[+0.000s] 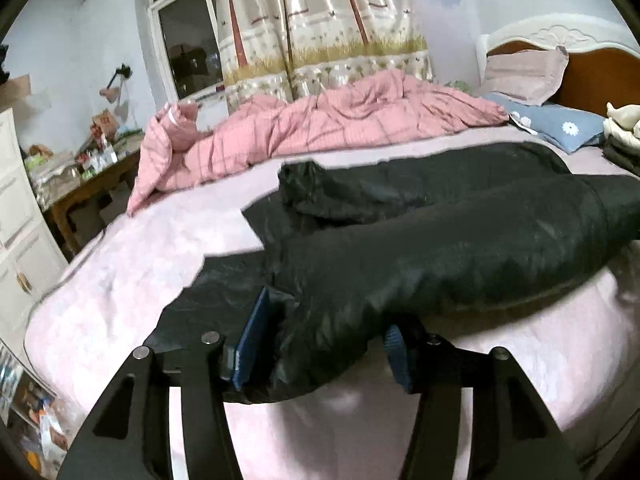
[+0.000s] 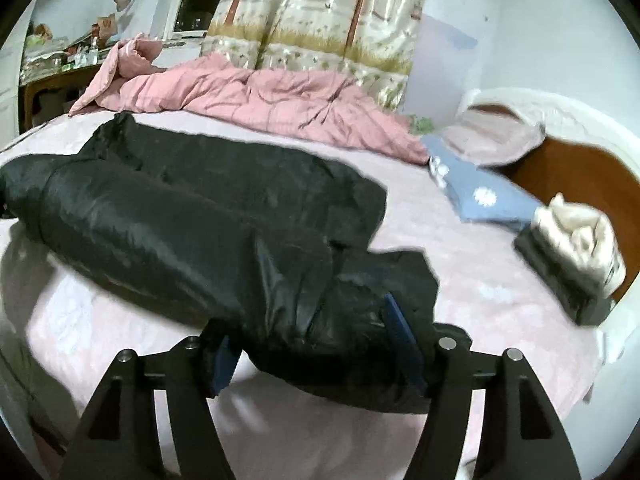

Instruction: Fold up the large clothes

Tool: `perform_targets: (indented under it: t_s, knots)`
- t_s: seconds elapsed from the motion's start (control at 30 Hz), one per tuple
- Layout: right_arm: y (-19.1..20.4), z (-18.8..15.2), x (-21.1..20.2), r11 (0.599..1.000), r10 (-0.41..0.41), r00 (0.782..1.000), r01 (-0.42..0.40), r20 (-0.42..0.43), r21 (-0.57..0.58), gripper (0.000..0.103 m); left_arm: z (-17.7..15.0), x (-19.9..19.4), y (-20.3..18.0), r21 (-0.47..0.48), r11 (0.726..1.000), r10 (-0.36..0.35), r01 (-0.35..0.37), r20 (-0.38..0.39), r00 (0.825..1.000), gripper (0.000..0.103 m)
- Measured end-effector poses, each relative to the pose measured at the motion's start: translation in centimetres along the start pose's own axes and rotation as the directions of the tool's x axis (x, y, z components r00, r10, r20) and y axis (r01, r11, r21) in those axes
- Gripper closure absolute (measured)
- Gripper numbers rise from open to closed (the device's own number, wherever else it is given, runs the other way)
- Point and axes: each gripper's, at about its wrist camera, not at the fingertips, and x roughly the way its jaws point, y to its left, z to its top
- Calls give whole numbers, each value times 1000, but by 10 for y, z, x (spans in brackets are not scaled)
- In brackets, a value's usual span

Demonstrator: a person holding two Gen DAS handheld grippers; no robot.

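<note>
- Two grippers sit at the near edge of a black padded coat (image 1: 400,248) that lies lengthways across the pink bed sheet (image 1: 120,280), from about 9 o'clock to 3 o'clock.
- Left gripper (image 1: 320,356): fingers stand fairly wide, with a fold of coat bunched between the blue pads (image 1: 250,344); whether they press on it I cannot tell.
- Right gripper (image 2: 316,344): also wide, with the coat's end lying between its pads.
- Let the cloth drop cleanly, then draw both back toward 6 o'clock together so the fold is not dragged open.
- Check that the sleeve (image 1: 320,192) at 12 o'clock lies flat before folding again.
- Keep away from the pink quilt (image 1: 320,120) behind.
</note>
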Motion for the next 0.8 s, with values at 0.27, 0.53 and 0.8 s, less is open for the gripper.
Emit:
perform_targets:
  t_s: [0.27,0.53,0.8]
  knots:
    - [-7,60,41,997,-73,989,75,127,-8,22,50,45,-4,44,998,40,-43,73,997,41]
    - [-9,95,121,998,-67,994,67,83,2,21,91,112,4,9,1000,-19,19,46,999,31]
    - [-48,69,145,981,15,1000,-16,8,194,9,82,113,19,-37,998,43,-40,61,997,11]
